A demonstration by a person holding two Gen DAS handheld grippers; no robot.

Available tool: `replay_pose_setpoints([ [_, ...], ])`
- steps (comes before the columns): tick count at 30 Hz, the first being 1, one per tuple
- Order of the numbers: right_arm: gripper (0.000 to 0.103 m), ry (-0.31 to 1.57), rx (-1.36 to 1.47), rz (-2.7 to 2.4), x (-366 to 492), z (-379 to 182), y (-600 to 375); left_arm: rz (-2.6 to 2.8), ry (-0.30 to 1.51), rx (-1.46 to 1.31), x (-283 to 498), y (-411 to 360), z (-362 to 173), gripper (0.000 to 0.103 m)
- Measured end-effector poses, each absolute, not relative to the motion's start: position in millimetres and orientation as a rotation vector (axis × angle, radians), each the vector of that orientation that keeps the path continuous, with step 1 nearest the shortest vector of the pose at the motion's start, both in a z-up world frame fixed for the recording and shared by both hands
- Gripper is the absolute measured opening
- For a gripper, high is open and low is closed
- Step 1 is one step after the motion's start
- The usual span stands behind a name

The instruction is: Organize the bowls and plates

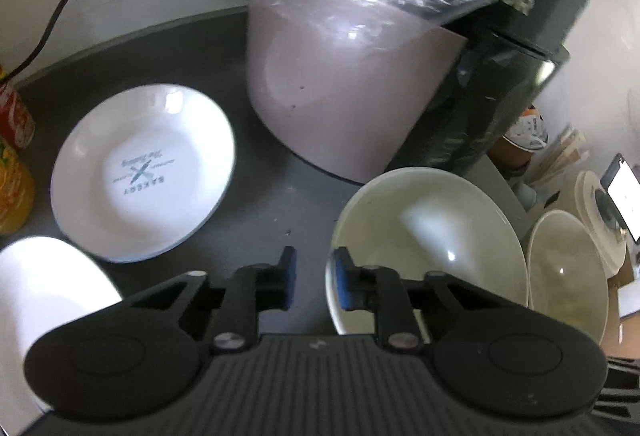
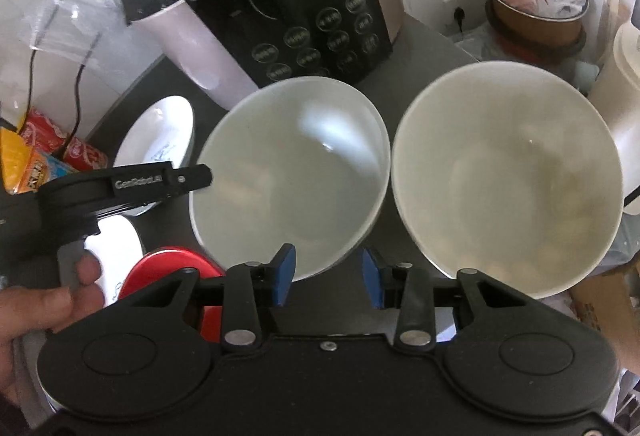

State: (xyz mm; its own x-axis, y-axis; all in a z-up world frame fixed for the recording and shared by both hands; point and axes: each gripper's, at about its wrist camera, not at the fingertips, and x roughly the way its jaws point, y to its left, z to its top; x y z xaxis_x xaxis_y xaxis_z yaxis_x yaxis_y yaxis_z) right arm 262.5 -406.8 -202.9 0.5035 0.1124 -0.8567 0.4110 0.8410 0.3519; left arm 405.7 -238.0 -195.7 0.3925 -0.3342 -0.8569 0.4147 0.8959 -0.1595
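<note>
Two pale bowls stand side by side on the dark counter: the left bowl [image 2: 292, 175] [image 1: 428, 240] and the right bowl [image 2: 508, 175] [image 1: 568, 268]. A white plate with blue print [image 1: 144, 171] [image 2: 160, 139] lies further left, and another white dish [image 1: 44, 288] sits at the near left. My left gripper [image 1: 314, 274] is open, its right finger at the left bowl's near rim; it also shows in the right wrist view [image 2: 192, 177]. My right gripper [image 2: 328, 276] is open and empty, above the near edge between the two bowls.
A pink appliance with a black lid [image 1: 336, 83] and a black Supor cooker [image 2: 312, 3] stand behind. Red cans and snack packs [image 2: 44, 151] sit at the left. A red lid [image 2: 172, 276] lies near. A brown pot [image 2: 536, 11] and white container [image 2: 624, 83] are at the right.
</note>
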Motion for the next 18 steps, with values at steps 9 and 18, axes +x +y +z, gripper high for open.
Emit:
replay_pose_setpoints([
  [9, 0.024, 1.058, 0.580, -0.245, 277.6, -223.1, -416.0, -0.483, 1.078, 0.069, 406.7, -243.7, -198.2, 0.003],
  [18, 0.023, 1.014, 0.563, -0.229, 269.4, -211.8, -415.1, -0.497, 1.062, 0.044, 406.1, -242.4, -185.3, 0.003],
])
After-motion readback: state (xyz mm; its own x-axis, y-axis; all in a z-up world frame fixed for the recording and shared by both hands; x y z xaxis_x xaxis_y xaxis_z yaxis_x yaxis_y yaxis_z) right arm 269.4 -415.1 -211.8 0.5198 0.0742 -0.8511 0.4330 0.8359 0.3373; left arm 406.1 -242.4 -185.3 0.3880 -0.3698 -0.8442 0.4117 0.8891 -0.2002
